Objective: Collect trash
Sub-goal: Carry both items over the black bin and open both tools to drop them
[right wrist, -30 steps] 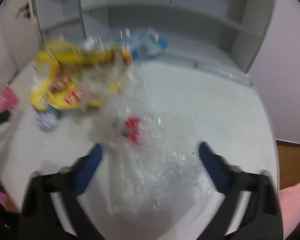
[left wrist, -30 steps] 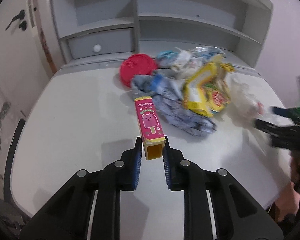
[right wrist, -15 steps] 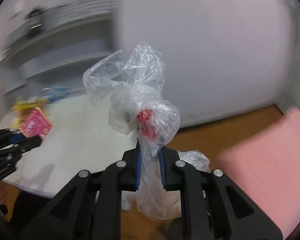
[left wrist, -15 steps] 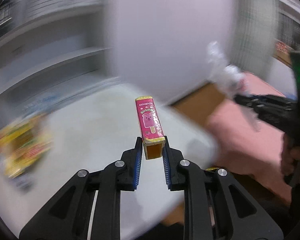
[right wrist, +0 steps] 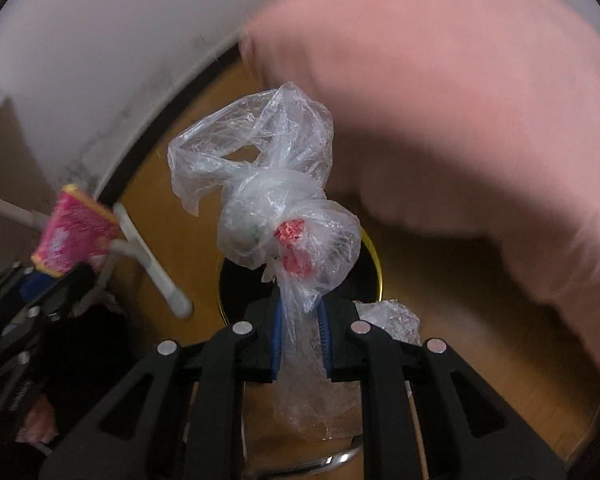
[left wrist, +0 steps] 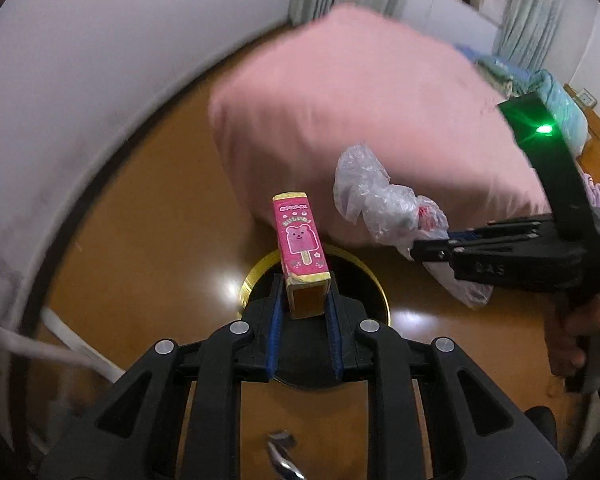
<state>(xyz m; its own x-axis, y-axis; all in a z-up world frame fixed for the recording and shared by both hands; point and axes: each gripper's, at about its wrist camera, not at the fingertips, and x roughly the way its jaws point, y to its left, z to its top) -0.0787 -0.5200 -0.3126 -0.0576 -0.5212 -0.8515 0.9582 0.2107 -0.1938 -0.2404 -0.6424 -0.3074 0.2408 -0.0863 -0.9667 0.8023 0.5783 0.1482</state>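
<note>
At frame centre the left claw (left wrist: 303,308) is clamped on the pink ice-cream box (left wrist: 300,246) and the right claw (right wrist: 300,330) pinches the knotted clear plastic bag (right wrist: 276,216), both above a round gold-rimmed bin (left wrist: 374,276) on the wooden floor (left wrist: 152,200).

Two hand-held grippers are showing: the left hand-held gripper (left wrist: 303,307) and the right hand-held gripper (right wrist: 301,330). One pink ice-cream box (left wrist: 300,242) is sitting between the left one's blue pads, and one knotted clear plastic bag (right wrist: 278,216) is hanging between the right one's. One round bin with a gold rim (left wrist: 374,280) is lying below them on the wooden floor (left wrist: 148,208). One pink bed cover (left wrist: 360,112) is filling the far right. One white cable (left wrist: 48,352) is trailing at the near left.
</note>
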